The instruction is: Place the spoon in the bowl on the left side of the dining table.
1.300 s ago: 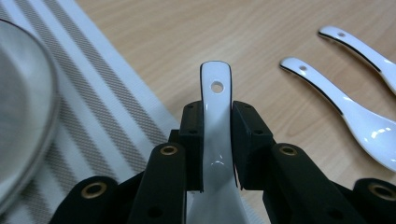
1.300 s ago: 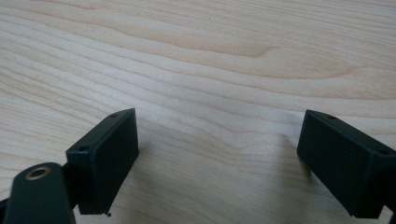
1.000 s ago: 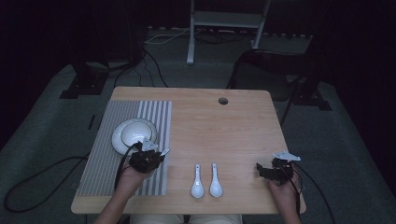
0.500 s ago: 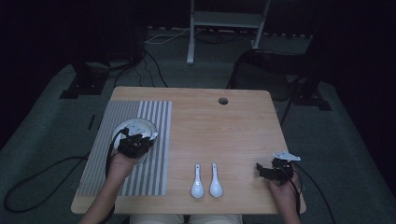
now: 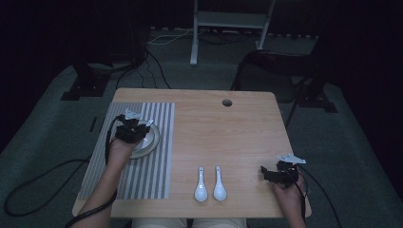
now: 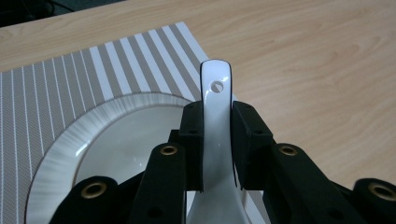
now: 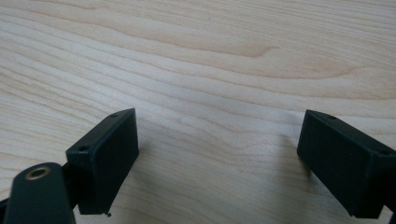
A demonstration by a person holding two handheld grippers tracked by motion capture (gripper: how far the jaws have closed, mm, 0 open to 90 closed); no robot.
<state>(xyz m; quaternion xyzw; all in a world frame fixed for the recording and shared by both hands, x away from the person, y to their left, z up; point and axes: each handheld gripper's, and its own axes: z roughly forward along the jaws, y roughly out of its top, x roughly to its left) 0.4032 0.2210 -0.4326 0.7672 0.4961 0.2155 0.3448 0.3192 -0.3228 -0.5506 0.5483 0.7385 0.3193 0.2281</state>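
A: White ceramic spoon [image 6: 215, 116], hole near its handle tip, is clamped between the left gripper [image 5: 135, 127]'s jaws, above the round white plate [image 6: 107, 154] on the grey striped placemat [image 5: 145, 175].

B: Right gripper [image 7: 217, 158]?

A: Jaws spread wide, nothing between them, low over the light wooden table [image 5: 228, 133]. Two white spoons [image 5: 209, 184] lie side by side near the front edge.

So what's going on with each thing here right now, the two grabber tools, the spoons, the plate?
Left gripper: shut on a white spoon, held over the plate.
Held spoon: clamped by its handle between the jaws.
Right gripper: open, nothing between its jaws, over bare table.
Plate: lying on the striped placemat.
Two spoons: lying side by side on the table, untouched.
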